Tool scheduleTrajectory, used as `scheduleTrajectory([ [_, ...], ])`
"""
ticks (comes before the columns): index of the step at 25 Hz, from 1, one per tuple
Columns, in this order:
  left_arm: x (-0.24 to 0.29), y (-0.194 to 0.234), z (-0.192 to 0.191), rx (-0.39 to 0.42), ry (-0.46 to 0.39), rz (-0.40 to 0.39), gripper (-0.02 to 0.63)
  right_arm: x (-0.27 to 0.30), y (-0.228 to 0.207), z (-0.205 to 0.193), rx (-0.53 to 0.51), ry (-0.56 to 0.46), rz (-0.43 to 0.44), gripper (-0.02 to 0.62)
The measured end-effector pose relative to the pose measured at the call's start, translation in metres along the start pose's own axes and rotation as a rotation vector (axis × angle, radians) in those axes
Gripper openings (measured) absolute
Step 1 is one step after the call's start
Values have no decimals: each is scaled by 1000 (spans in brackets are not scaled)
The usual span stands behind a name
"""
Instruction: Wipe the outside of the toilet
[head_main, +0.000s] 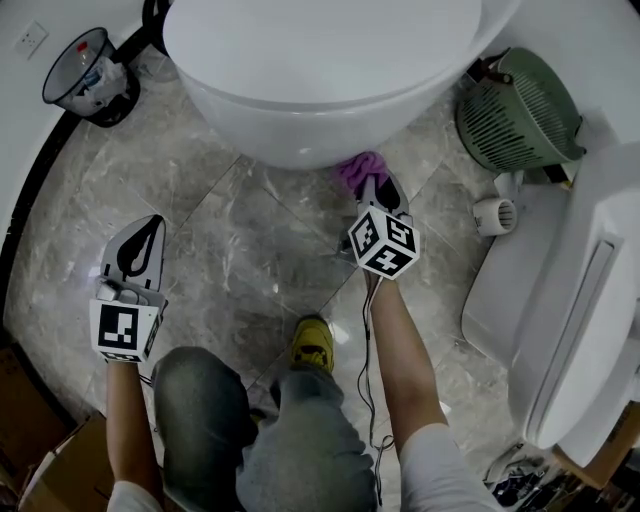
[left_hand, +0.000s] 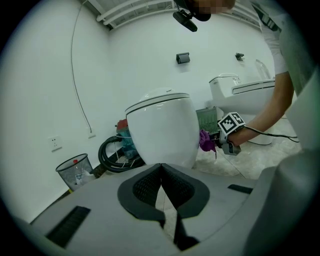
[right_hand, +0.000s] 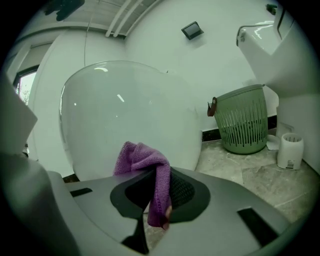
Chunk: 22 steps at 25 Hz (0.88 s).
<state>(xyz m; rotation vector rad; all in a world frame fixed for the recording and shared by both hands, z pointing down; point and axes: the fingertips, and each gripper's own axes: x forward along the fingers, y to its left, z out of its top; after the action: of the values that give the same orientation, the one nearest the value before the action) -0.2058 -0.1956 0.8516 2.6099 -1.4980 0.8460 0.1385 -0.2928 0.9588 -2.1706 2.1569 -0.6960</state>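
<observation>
The right tongs (right_hand: 158, 186) pinch a purple cloth (right_hand: 145, 160), which bunches above the jaws and hangs down between them; in the head view the cloth lies against the lower outside of the white toilet (head_main: 320, 70), just above the marble floor (head_main: 230, 240); the left tongs (left_hand: 161, 170) are pressed together on nothing, held low over the floor, well apart from the toilet; a green basket (head_main: 520, 112) stands to the toilet's right, a bin (head_main: 85, 68) to its left by the wall; a second toilet (head_main: 585, 300) stands at the right edge.
</observation>
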Motion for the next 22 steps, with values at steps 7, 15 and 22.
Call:
scheduleTrajectory([
  [7, -12, -2, 8, -32, -79, 1, 17, -46, -4, 16, 52, 5, 36, 62],
  [15, -36, -1, 24, -48, -113, 11, 17, -103, 17, 32, 94, 16, 68, 61],
  [22, -37, 10, 58, -94, -155, 24, 17, -118, 40, 73, 31, -2, 111, 61],
])
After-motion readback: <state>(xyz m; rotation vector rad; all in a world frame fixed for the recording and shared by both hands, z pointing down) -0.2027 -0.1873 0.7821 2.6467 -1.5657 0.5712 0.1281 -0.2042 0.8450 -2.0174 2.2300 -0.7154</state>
